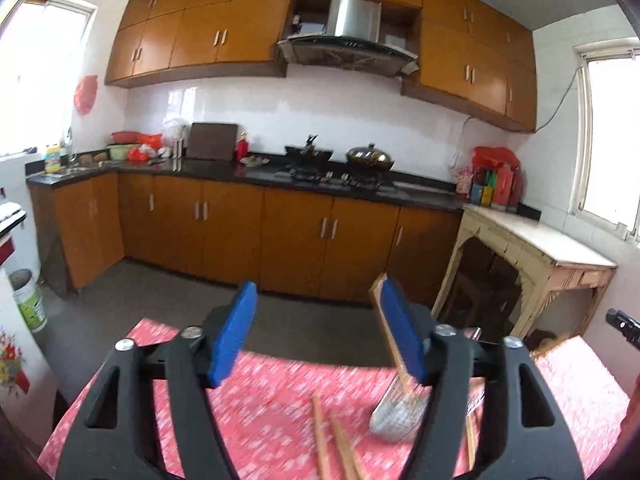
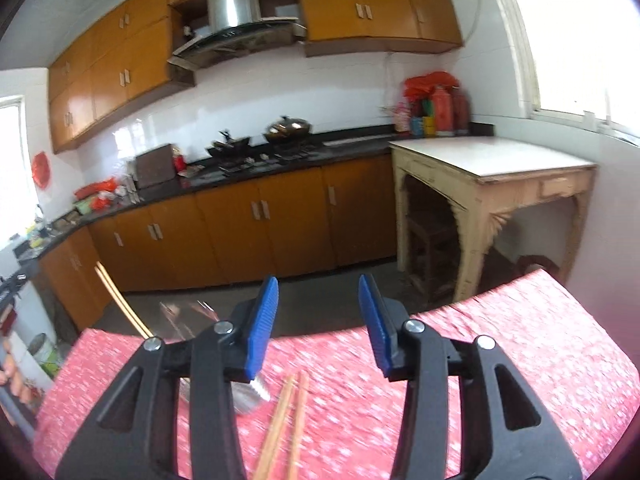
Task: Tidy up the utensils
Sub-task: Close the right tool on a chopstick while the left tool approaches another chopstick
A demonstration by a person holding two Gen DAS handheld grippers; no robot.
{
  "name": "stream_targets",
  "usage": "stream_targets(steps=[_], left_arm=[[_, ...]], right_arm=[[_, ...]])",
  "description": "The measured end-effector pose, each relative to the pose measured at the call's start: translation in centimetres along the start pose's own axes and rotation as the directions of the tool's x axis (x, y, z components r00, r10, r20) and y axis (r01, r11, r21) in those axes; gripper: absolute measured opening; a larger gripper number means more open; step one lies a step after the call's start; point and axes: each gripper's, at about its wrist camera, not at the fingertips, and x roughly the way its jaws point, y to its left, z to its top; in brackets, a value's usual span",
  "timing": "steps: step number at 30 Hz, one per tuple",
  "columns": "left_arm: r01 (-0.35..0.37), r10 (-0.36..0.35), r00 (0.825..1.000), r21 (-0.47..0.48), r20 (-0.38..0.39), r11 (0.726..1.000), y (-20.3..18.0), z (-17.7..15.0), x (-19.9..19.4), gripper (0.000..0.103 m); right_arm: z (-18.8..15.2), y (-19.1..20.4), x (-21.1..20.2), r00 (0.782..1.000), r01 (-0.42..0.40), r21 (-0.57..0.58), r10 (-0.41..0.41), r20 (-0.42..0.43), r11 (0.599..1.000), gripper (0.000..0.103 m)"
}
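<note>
A table under a red flowered cloth (image 1: 272,400) fills the bottom of both views. My left gripper (image 1: 316,296) stands open above it. A wooden-handled mesh strainer (image 1: 394,414) rests its basket on the cloth, and its handle leans on the inner face of the right-hand pad without being pinched. A pair of wooden chopsticks (image 1: 320,432) lies just left of the basket. My right gripper (image 2: 319,294) is open over the cloth (image 2: 520,340) with nothing between its pads. The chopsticks (image 2: 280,420) lie below it, and the strainer (image 2: 250,396) shows behind its left finger.
A blurred clear object (image 2: 180,316) sits at the table's far edge. Beyond a strip of dark floor runs a counter with orange cabinets (image 1: 256,232) and a stove. A cream side table (image 2: 492,168) stands to the right. The other gripper (image 1: 624,324) shows at the frame edge.
</note>
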Motion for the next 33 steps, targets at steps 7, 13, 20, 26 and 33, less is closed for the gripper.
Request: stream_targets(steps=[7,13,20,26,33], left_arm=[[-0.019,0.028,0.975,0.041,-0.221,0.999,3.2,-8.6,0.9,0.074],[0.029,0.016,0.928,0.116,-0.372,0.993,1.7,-15.8,1.6,0.074],[0.094,-0.024,0.894,0.134,-0.447,0.987,-0.6,-19.0,1.3,0.074],[0.105,-0.020,0.874,0.148,-0.485,0.983,-1.5,-20.1,1.8,0.071],[0.093,0.011,0.835,0.162,-0.550,0.982,-2.6,-21.4,3.5,0.031]], right_arm=[[-9.5,-1.2,2.4,0.979,0.020,-0.028,-0.026,-0.205,0.999,0.043],[-16.5,2.1,4.5,0.923,-0.095,-0.060,0.065,-0.380,0.994,0.034],[-19.5,5.9,5.1,0.896,-0.131,-0.121,0.065,-0.440,0.984,0.033],[-20.8,6.6,5.8,0.895,-0.093,-0.179,0.003,-0.446,0.979,0.015],[-19.8,4.0,7.0,0.897,-0.027,-0.120,-0.029,-0.442,0.992,0.008]])
